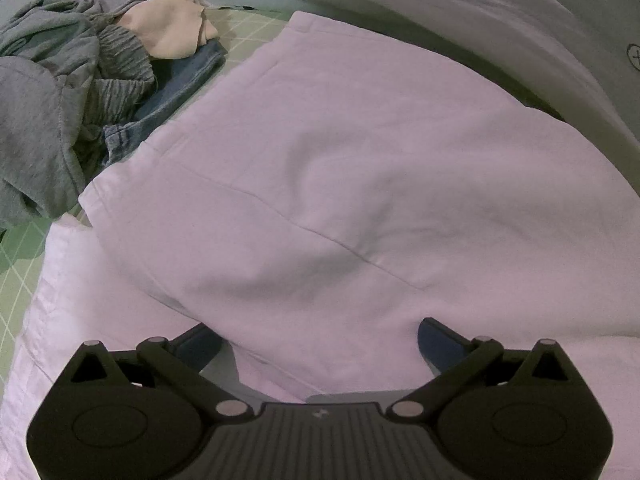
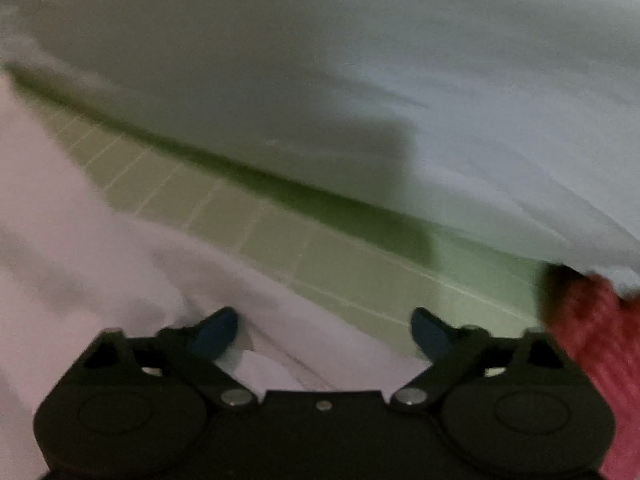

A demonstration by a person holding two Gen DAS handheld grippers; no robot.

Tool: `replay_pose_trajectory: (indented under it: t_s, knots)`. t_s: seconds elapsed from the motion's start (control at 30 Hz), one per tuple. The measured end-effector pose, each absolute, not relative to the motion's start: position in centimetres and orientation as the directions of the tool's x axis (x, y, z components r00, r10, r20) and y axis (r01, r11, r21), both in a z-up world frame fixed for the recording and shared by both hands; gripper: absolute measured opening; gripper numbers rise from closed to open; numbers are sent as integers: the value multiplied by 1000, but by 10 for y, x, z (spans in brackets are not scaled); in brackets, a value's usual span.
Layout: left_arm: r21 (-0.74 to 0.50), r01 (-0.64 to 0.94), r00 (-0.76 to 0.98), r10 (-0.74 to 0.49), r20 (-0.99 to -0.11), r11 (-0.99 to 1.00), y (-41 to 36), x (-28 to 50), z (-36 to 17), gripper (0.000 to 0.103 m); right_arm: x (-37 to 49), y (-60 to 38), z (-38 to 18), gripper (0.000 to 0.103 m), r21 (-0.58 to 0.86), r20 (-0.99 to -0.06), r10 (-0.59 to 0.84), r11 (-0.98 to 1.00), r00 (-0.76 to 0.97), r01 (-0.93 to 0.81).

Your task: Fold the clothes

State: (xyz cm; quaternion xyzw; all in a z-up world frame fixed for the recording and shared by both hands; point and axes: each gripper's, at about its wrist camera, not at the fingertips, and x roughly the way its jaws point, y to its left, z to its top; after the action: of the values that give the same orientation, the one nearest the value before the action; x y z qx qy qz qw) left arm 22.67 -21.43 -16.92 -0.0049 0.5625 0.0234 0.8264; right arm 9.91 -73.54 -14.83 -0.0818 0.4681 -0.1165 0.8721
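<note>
Evidently both the left gripper (image 1: 320, 336) and right gripper (image 2: 324, 330) spread empty fingers over the unlabelled white garment (image 1: 340, 184).

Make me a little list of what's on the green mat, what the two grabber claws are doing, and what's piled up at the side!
main garment: white garment, spread flat, partly folded
surface: green grid mat
side pile: grey sweatshirt, peach cloth, blue jeans, all unfolded
left gripper: open, over the white garment, holding nothing
right gripper: open, at the garment's edge, picture blurred
other: red cloth at right edge
</note>
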Motion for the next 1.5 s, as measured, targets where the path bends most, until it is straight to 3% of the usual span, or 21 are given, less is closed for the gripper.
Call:
replay_pose_trajectory:
  t_s: [0.1, 0.13, 0.2, 0.23, 0.33, 0.4, 0.47, 0.53, 0.63, 0.83, 1.1, 1.23, 1.33, 1.4, 1.43, 1.5]
  knots:
    - [17, -44, 367, 32, -930, 999, -214, 228, -170, 103, 109, -745, -143, 31, -86, -847, -114, 993, 519, 79]
    - [16, -44, 368, 31, -929, 999, -214, 227, -169, 103, 111, -745, -142, 19, -82, -846, -110, 994, 522, 77]
    - [16, -43, 369, 31, -929, 999, -214, 227, -169, 103, 114, -745, -139, 7, -115, -822, -149, 989, 550, 95]
    - [16, -43, 370, 30, -929, 999, -214, 226, -169, 103, 113, -750, -134, 6, -128, -784, -203, 978, 586, 167]
    - [12, -11, 378, 15, -926, 1000, -217, 226, -169, 103, 105, -784, -120, 6, 66, -696, -271, 898, 665, 435]
    - [13, -8, 385, 15, -923, 1000, -218, 226, -170, 103, 115, -787, -129, 9, 38, -724, -308, 875, 617, 482]
    - [13, -3, 384, 13, -923, 1000, -218, 227, -170, 103, 132, -769, -141, 26, -132, -754, -389, 879, 530, 458]
    - [13, 0, 389, 12, -921, 1000, -218, 226, -170, 103, 140, -750, -148, 59, -248, -734, -468, 859, 492, 447]
    - [12, 1, 395, 11, -918, 1000, -218, 225, -170, 103, 133, -739, -145, 79, -268, -692, -529, 820, 492, 506]
    - [32, -65, 407, 56, -912, 997, -205, 230, -166, 103, 94, -707, -129, 92, -137, -665, -519, 791, 536, 596]
    - [7, -308, 471, 158, -868, 951, -130, 246, -155, 101, 40, -678, -135, 95, -76, -720, -520, 718, 460, 692]
    - [-69, -361, 496, 129, -859, 930, -106, 255, -160, 74, 26, -670, -138, 95, -22, -748, -495, 684, 441, 729]
    - [-71, -338, 525, 126, -842, 938, -107, 261, -160, 68, 22, -666, -133, 95, 6, -754, -485, 670, 444, 742]
    - [-68, -324, 544, 127, -829, 944, -108, 264, -159, 44, 24, -663, -129, 95, 1, -752, -491, 668, 441, 744]
    - [-48, -322, 548, 144, -824, 946, -110, 265, -159, 18, 26, -662, -128, 95, -5, -750, -494, 670, 440, 743]
    - [-48, -313, 560, 143, -816, 949, -109, 264, -160, 10, 30, -650, -120, 95, -26, -744, -503, 680, 441, 732]
